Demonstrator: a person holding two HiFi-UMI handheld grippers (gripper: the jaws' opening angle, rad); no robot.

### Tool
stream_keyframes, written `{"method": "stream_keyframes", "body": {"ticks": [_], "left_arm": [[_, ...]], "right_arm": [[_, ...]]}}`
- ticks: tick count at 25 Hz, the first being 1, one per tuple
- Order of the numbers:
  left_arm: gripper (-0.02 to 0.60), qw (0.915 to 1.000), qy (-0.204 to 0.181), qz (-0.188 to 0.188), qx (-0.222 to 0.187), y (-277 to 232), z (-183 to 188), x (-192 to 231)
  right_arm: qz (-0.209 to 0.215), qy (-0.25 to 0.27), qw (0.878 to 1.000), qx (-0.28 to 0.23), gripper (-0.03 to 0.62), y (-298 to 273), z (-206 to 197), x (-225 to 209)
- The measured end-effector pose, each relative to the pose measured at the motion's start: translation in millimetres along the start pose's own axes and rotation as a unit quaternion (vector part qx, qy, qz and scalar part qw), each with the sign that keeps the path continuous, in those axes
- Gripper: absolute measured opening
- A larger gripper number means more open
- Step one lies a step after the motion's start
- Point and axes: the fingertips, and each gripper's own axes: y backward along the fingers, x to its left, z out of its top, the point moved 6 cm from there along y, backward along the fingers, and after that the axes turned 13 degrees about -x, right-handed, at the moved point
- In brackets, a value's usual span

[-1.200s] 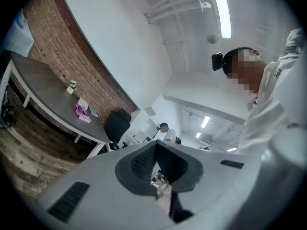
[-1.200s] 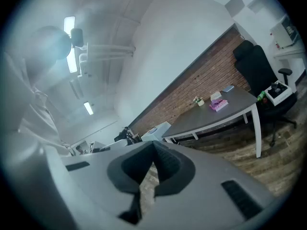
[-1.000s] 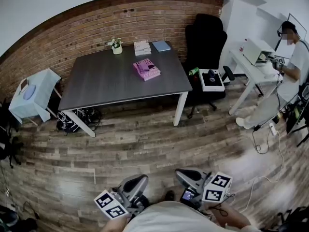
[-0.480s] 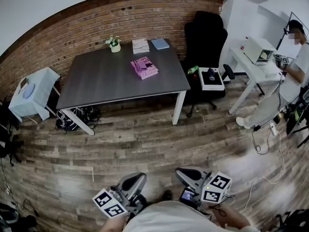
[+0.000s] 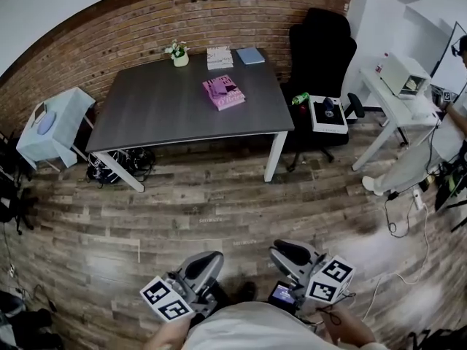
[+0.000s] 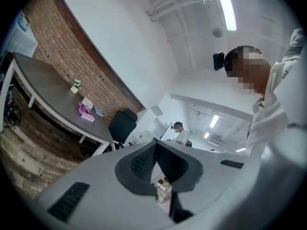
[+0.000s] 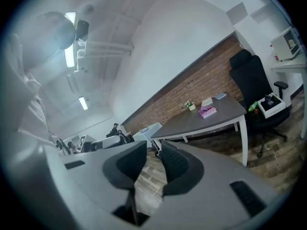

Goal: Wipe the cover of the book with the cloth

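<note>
A pink book (image 5: 224,93) lies on the dark grey table (image 5: 160,126), far ahead of me; it also shows small in the left gripper view (image 6: 85,111) and the right gripper view (image 7: 208,111). I cannot make out a cloth for certain; a flat light-blue item (image 5: 250,55) lies at the table's back edge. Both grippers hang low by my body, far from the table. My left gripper (image 5: 203,265) (image 6: 156,144) is shut on nothing. The jaws of my right gripper (image 5: 292,254) (image 7: 153,150) are opening, with nothing between them.
A small plant (image 5: 177,53) and a stack of books (image 5: 219,57) stand at the table's back. A black office chair (image 5: 323,49) with a white box (image 5: 326,115) is to its right. Beyond are a white desk (image 5: 398,97) and a person (image 5: 452,122). A side table (image 5: 51,126) stands left.
The head view has shifted a little: the table and book sit slightly higher and the person at the right has slid toward the frame's edge. Both grippers stay low by my body.
</note>
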Motion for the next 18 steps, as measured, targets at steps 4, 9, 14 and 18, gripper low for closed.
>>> {"method": "stream_keyframes", "body": {"ticks": [4, 9, 14, 18], "left_arm": [[0.008, 0.9999, 0.002, 0.01, -0.002, -9.1, 6.3, 21.7], [0.008, 0.9999, 0.008, 0.01, -0.003, -29.7, 24.7, 69.5], [0.008, 0.9997, 0.019, -0.007, 0.011, -67.7, 52.0, 129.5], [0.008, 0.999, 0.024, -0.03, 0.025, -98.0, 78.0, 172.0]], "right_arm": [[-0.006, -0.002, 1.0, 0.01, 0.095, -19.9, -0.8, -14.8], [-0.023, 0.009, 1.0, 0.015, 0.1, -62.4, 6.7, -39.7], [-0.048, 0.017, 0.999, 0.013, 0.101, -125.4, 25.1, -70.2], [-0.063, 0.044, 0.997, 0.018, 0.101, -176.1, 43.1, -88.0]]}}
